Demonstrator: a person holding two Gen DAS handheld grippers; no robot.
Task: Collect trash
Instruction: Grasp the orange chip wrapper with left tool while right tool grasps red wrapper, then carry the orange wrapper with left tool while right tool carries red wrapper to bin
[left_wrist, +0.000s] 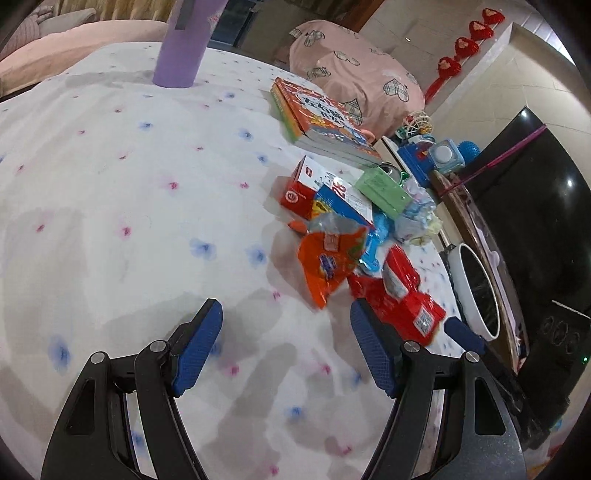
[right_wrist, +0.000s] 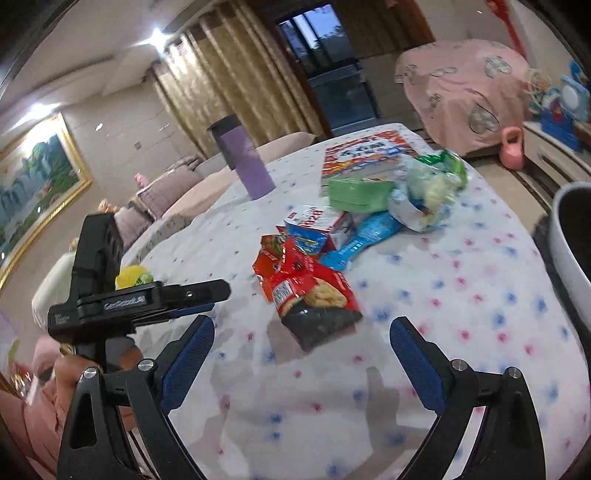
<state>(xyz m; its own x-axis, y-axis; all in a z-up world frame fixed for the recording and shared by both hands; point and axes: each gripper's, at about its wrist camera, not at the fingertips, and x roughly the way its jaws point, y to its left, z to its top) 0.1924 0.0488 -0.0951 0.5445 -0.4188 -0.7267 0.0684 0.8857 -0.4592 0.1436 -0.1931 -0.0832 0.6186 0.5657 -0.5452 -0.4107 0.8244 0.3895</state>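
Note:
A pile of trash lies on a round table with a white flowered cloth (left_wrist: 110, 206). It holds a red snack wrapper (left_wrist: 402, 295), an orange wrapper (left_wrist: 328, 262), a blue wrapper (left_wrist: 376, 236), a red, white and blue carton (left_wrist: 325, 192), a green box (left_wrist: 384, 188) and crumpled plastic (left_wrist: 417, 214). My left gripper (left_wrist: 286, 314) is open and empty, just left of the red wrapper. My right gripper (right_wrist: 301, 332) is open and empty, just before the red wrapper (right_wrist: 306, 291). The left gripper's body (right_wrist: 140, 299) shows at the left of the right wrist view.
A purple tumbler (left_wrist: 184, 40) stands at the table's far side. Stacked books (left_wrist: 325, 118) lie behind the pile. A white bin (left_wrist: 476, 291) stands beside the table's right edge and also shows in the right wrist view (right_wrist: 572, 240). A pink-covered seat (left_wrist: 354, 62) and toys (left_wrist: 436, 155) are beyond.

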